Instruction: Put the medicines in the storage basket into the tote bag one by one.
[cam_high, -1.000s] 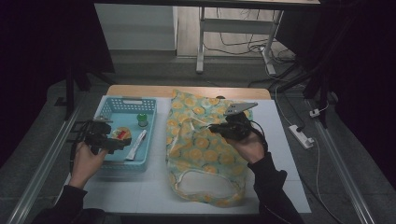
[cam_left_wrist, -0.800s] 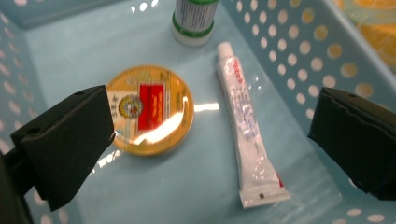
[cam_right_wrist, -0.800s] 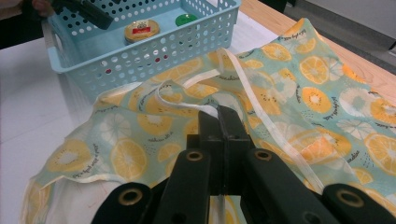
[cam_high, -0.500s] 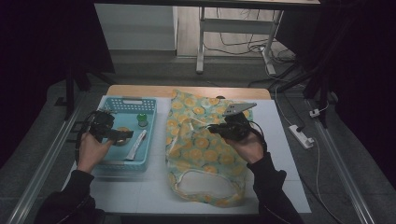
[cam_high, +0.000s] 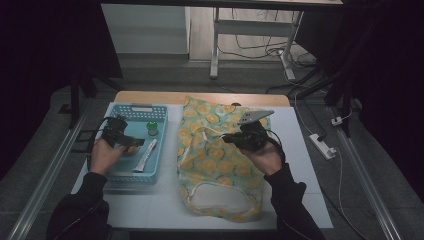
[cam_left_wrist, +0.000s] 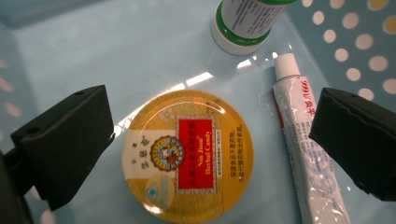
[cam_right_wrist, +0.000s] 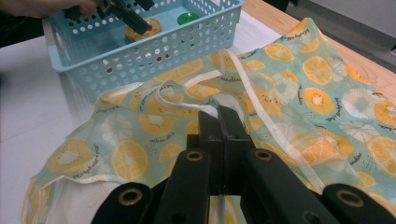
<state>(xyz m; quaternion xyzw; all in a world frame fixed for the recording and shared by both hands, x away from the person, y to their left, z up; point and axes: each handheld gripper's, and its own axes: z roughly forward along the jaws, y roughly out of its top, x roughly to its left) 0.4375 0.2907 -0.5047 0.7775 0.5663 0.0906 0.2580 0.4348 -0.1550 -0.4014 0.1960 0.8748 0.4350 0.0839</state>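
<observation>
"Nin Jiom Herbal Candy" is read on the red label of the round yellow tin (cam_left_wrist: 187, 151), seen at centre frame on the blue basket (cam_high: 116, 172) floor between the wide-open, empty jaws of the left gripper (cam_left_wrist: 212, 142). At right, "666" is printed on a white tube (cam_left_wrist: 306, 154). A white strap (cam_right_wrist: 275, 133) of the fruit-print bag (cam_high: 220, 165) is pinched by the closed right gripper (cam_right_wrist: 223, 112).

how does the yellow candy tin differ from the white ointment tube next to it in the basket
The yellow candy tin is round and flat, while the white ointment tube is long and narrow. The tin has a red label on gold; the tube is white with red print and a white cap. The tin sits between the left gripper's open fingers; the tube lies by one finger. Both lie in the blue basket.
</observation>
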